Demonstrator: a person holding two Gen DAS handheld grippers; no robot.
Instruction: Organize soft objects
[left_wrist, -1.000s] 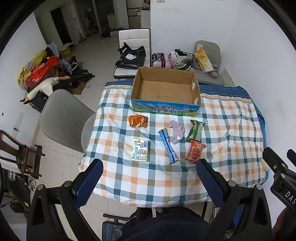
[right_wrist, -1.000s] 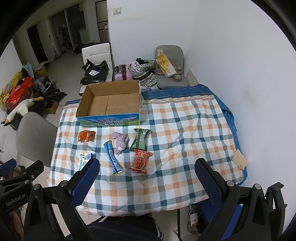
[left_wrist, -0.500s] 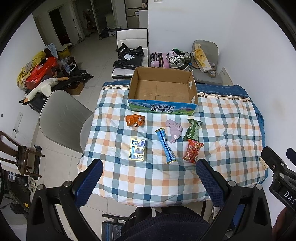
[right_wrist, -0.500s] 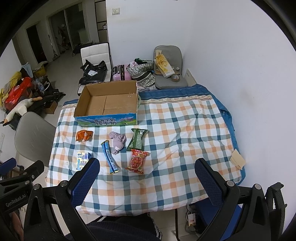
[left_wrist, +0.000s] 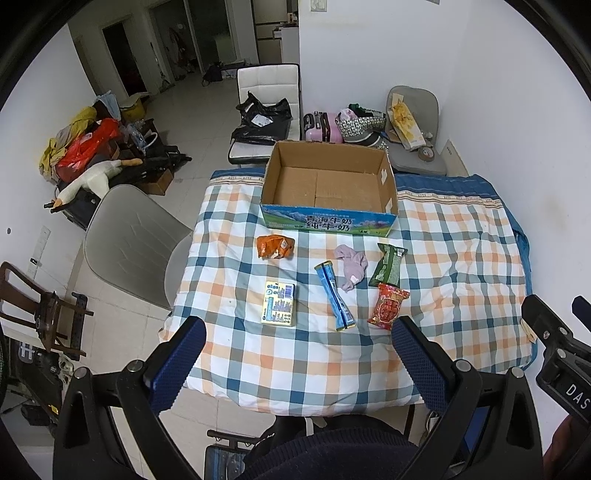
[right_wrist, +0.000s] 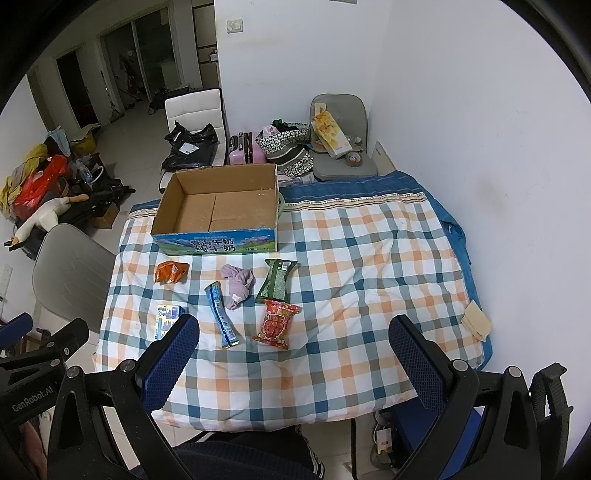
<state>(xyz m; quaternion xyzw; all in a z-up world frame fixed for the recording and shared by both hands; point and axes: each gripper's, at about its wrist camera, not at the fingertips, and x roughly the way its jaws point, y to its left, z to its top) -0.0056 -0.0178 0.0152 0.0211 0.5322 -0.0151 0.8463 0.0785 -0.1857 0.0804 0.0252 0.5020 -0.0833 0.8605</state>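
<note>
A table draped in a checked quilt (left_wrist: 461, 266) stands against a white wall, with a grey chair (left_wrist: 129, 240) at its left side and bags and clutter on the tiled floor beyond. At the far edge of the quilt sits an open cardboard box (left_wrist: 328, 184), nothing visible inside it. In front of the box the soft items lie loose: an orange packet (left_wrist: 275, 246) to the left, a yellow-and-blue pack (left_wrist: 279, 303) nearer the viewer, a long blue stick packet (left_wrist: 334, 295) at the middle, a crumpled pink cloth (left_wrist: 351, 266) just right of it, then a green packet (left_wrist: 387, 264) with a red packet (left_wrist: 388, 306) touching its near end. The left gripper (left_wrist: 295, 354) hangs above the near edge of the table, its blue-padded fingers (left_wrist: 177, 362) spread wide and empty, all the items ahead of the tips. The right gripper (right_wrist: 293, 354) is likewise held wide apart and empty, well short of the items; the red packet lies ahead, between its fingers (right_wrist: 413, 358).
</note>
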